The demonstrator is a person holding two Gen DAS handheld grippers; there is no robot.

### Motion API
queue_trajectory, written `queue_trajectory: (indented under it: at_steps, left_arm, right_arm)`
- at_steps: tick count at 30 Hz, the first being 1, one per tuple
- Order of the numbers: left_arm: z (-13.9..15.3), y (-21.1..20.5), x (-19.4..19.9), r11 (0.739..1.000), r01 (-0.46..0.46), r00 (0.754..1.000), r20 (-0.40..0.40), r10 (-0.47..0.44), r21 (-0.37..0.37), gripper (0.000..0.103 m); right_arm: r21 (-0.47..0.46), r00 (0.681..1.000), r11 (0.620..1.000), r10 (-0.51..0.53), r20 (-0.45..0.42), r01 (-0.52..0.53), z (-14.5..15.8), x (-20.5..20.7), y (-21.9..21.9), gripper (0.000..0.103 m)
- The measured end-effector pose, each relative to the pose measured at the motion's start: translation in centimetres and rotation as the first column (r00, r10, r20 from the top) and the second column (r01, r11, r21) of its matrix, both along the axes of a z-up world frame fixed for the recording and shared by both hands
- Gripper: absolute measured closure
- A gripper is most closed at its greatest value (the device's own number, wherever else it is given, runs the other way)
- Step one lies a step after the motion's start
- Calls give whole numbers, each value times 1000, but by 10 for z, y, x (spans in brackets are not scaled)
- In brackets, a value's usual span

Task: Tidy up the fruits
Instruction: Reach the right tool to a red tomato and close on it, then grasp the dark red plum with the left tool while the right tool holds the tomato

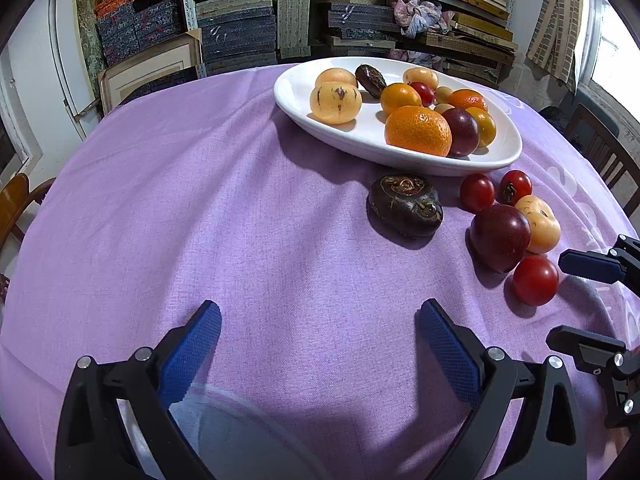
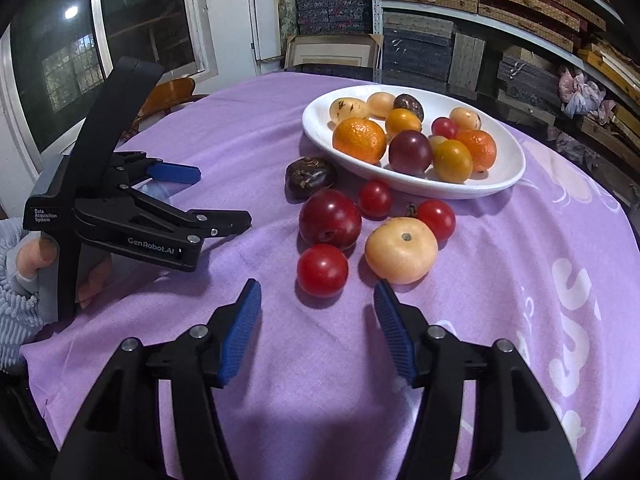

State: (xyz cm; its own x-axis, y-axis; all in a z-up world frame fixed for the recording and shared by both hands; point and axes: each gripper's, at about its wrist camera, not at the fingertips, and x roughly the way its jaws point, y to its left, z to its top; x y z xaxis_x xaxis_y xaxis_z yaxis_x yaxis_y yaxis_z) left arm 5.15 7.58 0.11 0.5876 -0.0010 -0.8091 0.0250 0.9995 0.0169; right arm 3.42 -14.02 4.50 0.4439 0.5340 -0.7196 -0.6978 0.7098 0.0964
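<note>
Purple cloth (image 2: pixel 500 280). White plate (image 2: pixel 516 168) at 12 o'clock, heaped with fruit. Loose on cloth: plum (image 2: pixel 330 219), peach (image 2: pixel 401 250), tomato (image 2: pixel 322 270). Right gripper (image 2: pixel 316 332) at 6 o'clock, jaws apart, empty. Left gripper (image 1: pixel 320 344) gaping, empty.

Bright, sharp daylight casts soft shadows on the cloth (image 1: pixel 200 200); fisheye edges bend and darken.

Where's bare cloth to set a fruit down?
Free: the cloth left of the plate and chestnut, down to the left gripper. Crowded: loose fruit, plum to peach, just ahead of the right gripper.
</note>
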Motion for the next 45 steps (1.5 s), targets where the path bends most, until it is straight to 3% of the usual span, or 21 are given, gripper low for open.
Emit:
queue_trajectory:
  at_steps: [3,9,16,18,23,26,28,30,33,39,43,44,45]
  left_arm:
    - [0,0,0,1000,0,1000,0,0,0,3]
    - [0,0,0,1000,0,1000,0,0,0,3]
    - [0,0,1,1000,0,1000,0,0,0,3]
    - [0,0,0,1000,-1,1000,0,1,0,3]
    - [0,0,1,1000,-1,1000,0,1,-1,3]
    - [1,-1,0,1000,1,1000,1,-1,-1,3]
    - [5,-3,-4,1000,19,999,33,-19,-14,3]
    - [19,-10,-14,999,49,990,136,-47,-12,3]
    - [33,-35,-23,992,117,969,215,-126,51,3]
    - [21,-96,-11,943,270,943,145,-300,193,3]
    - [14,-108,-2,931,323,929,130,-346,168,3]
    - [12,-109,3,931,332,928,127,-351,154,6]
    - [11,-110,5,930,336,927,124,-354,147,15]
  right_arm:
    - [-14,1000,1000,0,-2,0,-2,5,6,45]
    - [-31,999,998,47,-12,-47,-5,6,24,60]
    - [-43,997,996,78,-27,-80,-9,9,39,62]
    - [-48,995,995,85,-44,-88,-11,11,41,72]
    - [8,996,998,66,-52,-65,-8,13,27,72]
    - [32,999,999,2,-38,-1,-5,16,-2,72]
    - [45,997,997,-64,-35,66,-5,21,-28,72]
    - [42,992,991,-127,-23,128,-4,25,-50,72]
    - [65,980,978,-194,-48,197,-6,35,-76,72]
    - [76,979,978,-191,-70,196,-7,40,-84,72]
    - [108,972,971,-201,-120,214,-10,50,-91,72]
    - [119,969,968,-205,-138,222,-11,52,-93,72]
    - [129,967,965,-206,-151,226,-12,53,-95,72]
